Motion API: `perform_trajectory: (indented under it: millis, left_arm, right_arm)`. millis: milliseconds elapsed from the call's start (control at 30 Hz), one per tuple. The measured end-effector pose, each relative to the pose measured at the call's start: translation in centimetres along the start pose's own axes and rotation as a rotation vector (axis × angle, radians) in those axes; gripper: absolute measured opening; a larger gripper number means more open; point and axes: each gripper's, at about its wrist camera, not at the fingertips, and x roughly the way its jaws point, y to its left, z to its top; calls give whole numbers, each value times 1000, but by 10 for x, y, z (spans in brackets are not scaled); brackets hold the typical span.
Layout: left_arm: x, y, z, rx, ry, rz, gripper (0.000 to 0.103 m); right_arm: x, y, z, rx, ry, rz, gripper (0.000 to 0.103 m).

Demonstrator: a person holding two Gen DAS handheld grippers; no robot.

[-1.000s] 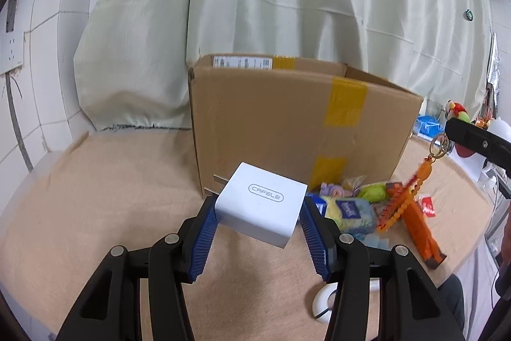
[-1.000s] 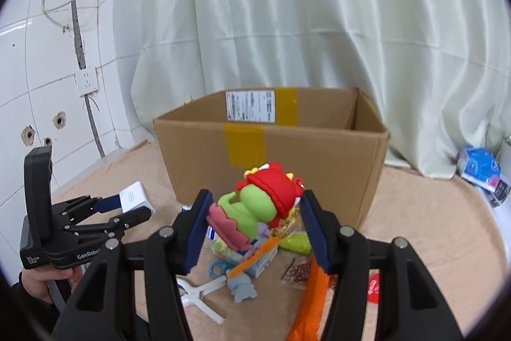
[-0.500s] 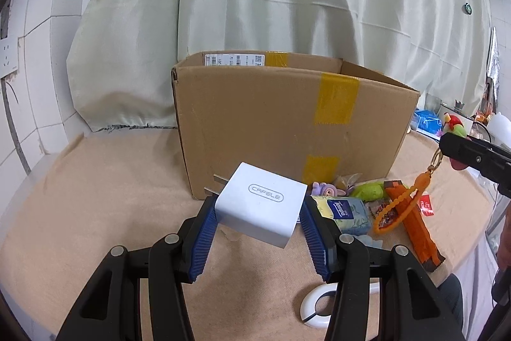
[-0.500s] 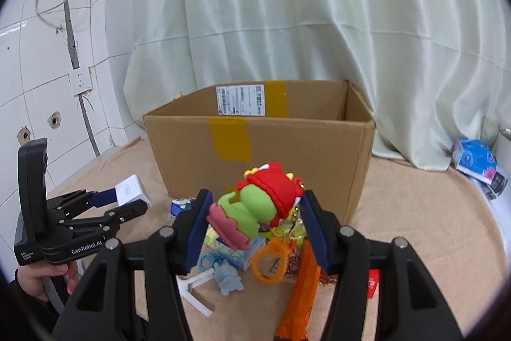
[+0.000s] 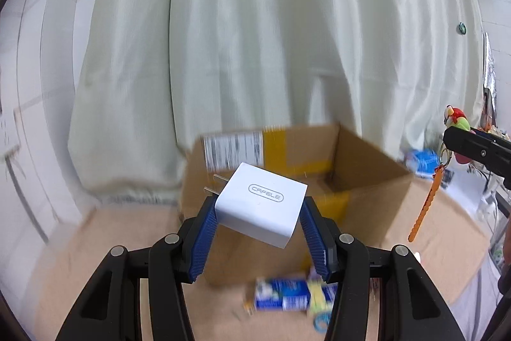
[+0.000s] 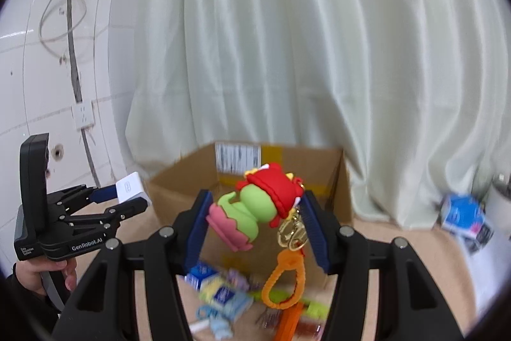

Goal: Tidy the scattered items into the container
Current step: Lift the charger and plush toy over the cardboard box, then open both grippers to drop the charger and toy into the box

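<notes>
My left gripper (image 5: 258,232) is shut on a white CAFELE charger (image 5: 260,208), held in the air just in front of the open cardboard box (image 5: 351,181). The charger's prongs point up-left. My right gripper (image 6: 255,229) is shut on a red-and-green toy keychain (image 6: 258,206) with a gold ring and an orange strap (image 6: 284,283) hanging below, held before the box (image 6: 335,181). The left gripper with the charger (image 6: 129,189) shows at the left of the right wrist view. The right gripper with the toy (image 5: 456,122) shows at the right edge of the left wrist view.
Several small items lie on the tan table in front of the box: a blue packet (image 5: 281,298), a blue-yellow packet (image 6: 223,293), an orange piece (image 6: 287,325). A blue-white pack (image 6: 463,213) sits at the right by the pale curtain (image 6: 287,53). A tiled wall is at the left.
Both grippers have risen with their loads, so the box's inside now shows. The orange strap has lifted off the table and hangs free.
</notes>
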Motion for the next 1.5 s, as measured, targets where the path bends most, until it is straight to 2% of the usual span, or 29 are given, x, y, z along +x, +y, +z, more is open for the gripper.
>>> perform_trajectory:
  millis: [200, 400, 600, 900, 1067, 1500]
  left_arm:
    - [16, 4, 66, 37, -53, 9, 53]
    - [63, 9, 103, 38, -11, 0, 53]
    - [123, 12, 93, 22, 100, -19, 53]
    - [180, 17, 52, 7, 240, -43, 53]
    - [186, 19, 37, 4, 263, -63, 53]
    - [187, 9, 24, -7, 285, -61, 53]
  right_arm:
    - [17, -11, 59, -30, -63, -20, 61]
    - [50, -20, 96, -36, -66, -22, 61]
    - [107, -30, 87, -9, 16, -13, 61]
    - [182, -42, 23, 29, 219, 5, 61]
    - [187, -40, 6, 29, 251, 14, 61]
    - [197, -47, 3, 52, 292, 17, 61]
